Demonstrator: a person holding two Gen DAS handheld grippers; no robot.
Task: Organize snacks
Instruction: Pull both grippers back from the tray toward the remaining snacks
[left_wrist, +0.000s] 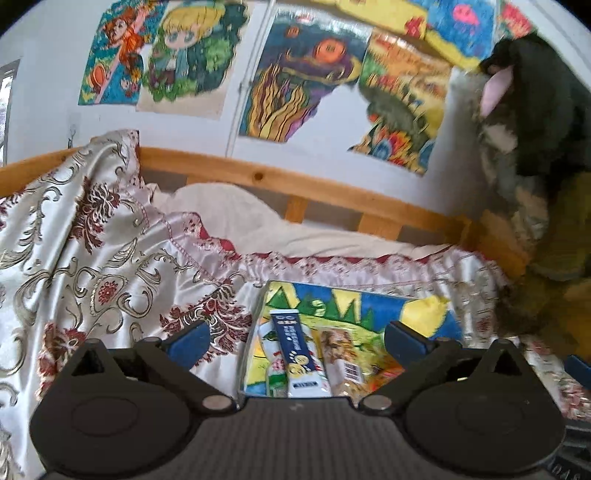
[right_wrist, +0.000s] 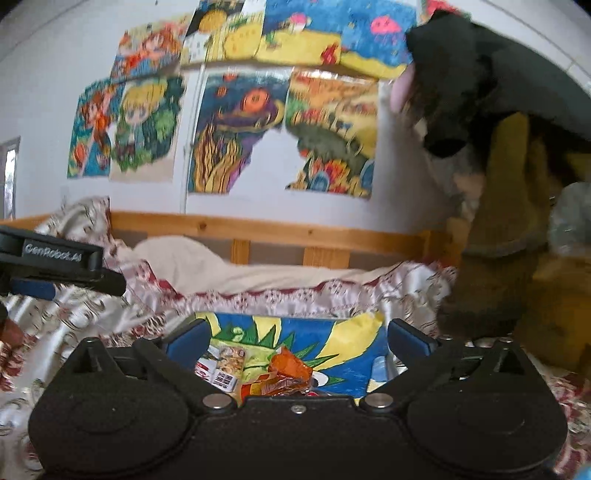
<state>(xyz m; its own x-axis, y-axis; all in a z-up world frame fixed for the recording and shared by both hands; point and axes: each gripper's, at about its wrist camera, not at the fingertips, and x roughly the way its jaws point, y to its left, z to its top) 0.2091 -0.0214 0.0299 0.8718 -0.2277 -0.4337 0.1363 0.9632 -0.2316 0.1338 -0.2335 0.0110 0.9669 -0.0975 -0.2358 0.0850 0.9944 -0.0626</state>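
The snack packets sit in a clear box (left_wrist: 255, 332) lined with a bright drawing, on the bed's patterned satin cover (left_wrist: 110, 258). The blue-and-white stick packet (left_wrist: 295, 350) lies at 6 o'clock, below and between the left hand-held gripper (left_wrist: 295, 338), its long axis running 12 to 6. The orange wrapper (right_wrist: 288, 373) lies likewise under the right hand-held gripper (right_wrist: 297, 338). Both hand-held grippers gape wide, holding nothing; neither looks nearer.

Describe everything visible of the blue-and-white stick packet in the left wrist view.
The stick packet is long and narrow, glossy like plastic film, dark blue over most of its length with white ends, white print and a yellow figure low down. It lies flat, sealed as far as can be seen, lengthwise away from the camera, on other snack packets above a colourful drawing. Nothing grips it.
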